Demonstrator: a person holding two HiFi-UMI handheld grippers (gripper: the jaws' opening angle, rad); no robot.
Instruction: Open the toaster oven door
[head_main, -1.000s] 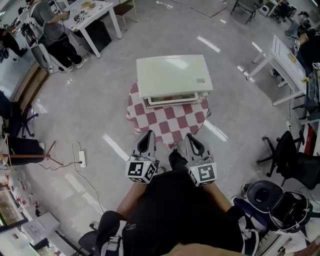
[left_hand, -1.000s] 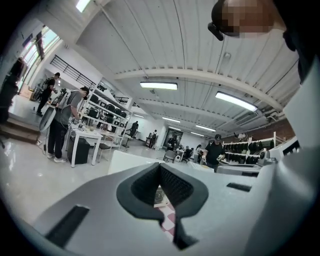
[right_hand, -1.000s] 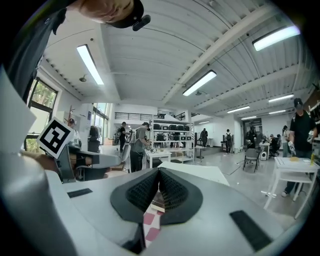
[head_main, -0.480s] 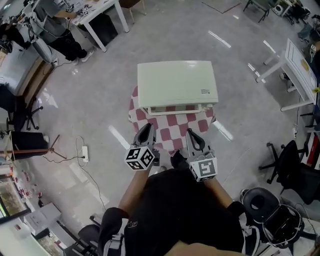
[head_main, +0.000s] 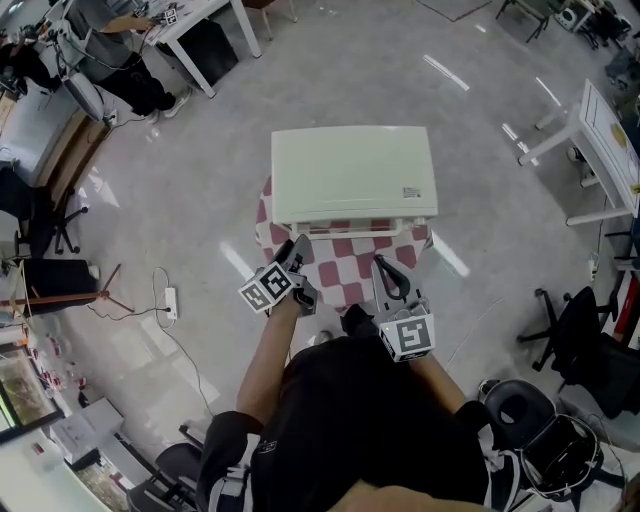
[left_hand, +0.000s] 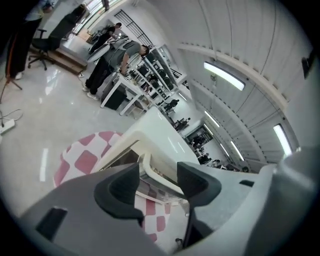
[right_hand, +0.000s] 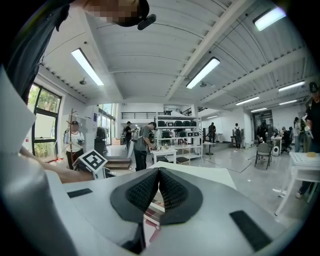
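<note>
Oven (head_main: 352, 170) mid-frame on the checked table (head_main: 350, 262), door (left_hand: 121, 157) still shut. My left gripper (head_main: 297, 247) has just opened (handle (left_hand: 161, 177) shows in its gap, ungripped). Right gripper (right_hand: 159, 192) closed, empty. Grab and pull remain.

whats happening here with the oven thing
A person holds a gripper in each hand in front of a toaster oven on a checked-cloth table. The left gripper, its jaws just opened, is lined up on the door handle without gripping it. The right gripper is shut, empty, and held back. The door looks closed.
</note>
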